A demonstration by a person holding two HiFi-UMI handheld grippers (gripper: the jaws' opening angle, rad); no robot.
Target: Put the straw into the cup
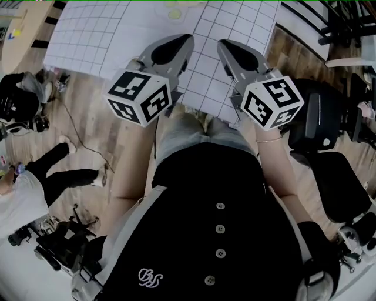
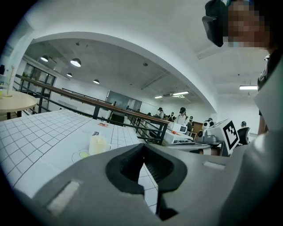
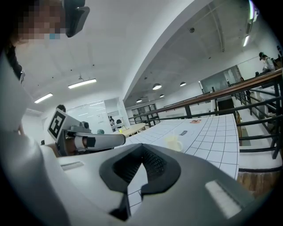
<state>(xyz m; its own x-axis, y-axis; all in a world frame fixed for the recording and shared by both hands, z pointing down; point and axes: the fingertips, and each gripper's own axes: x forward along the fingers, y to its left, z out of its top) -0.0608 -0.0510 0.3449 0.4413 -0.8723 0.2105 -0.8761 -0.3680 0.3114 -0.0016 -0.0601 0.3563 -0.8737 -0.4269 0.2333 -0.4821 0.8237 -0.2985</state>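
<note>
A pale translucent cup (image 2: 98, 144) stands on the white gridded table (image 2: 40, 132), beside a green circle mark (image 2: 82, 154). It also shows as a small cup (image 3: 174, 143) in the right gripper view, and at the table's far edge as a yellowish cup (image 1: 174, 12) in the head view. I cannot make out a straw in any view. My left gripper (image 1: 187, 39) and right gripper (image 1: 222, 44) are held side by side close to my body, over the table's near edge and far from the cup. Both have their jaws shut with nothing between them.
A person in black sits on the wooden floor at left (image 1: 59, 170). Black chairs (image 1: 329, 123) stand at right. A dark railing (image 2: 132, 119) runs beyond the table, with several people behind it. A round wooden table (image 2: 13, 100) is at far left.
</note>
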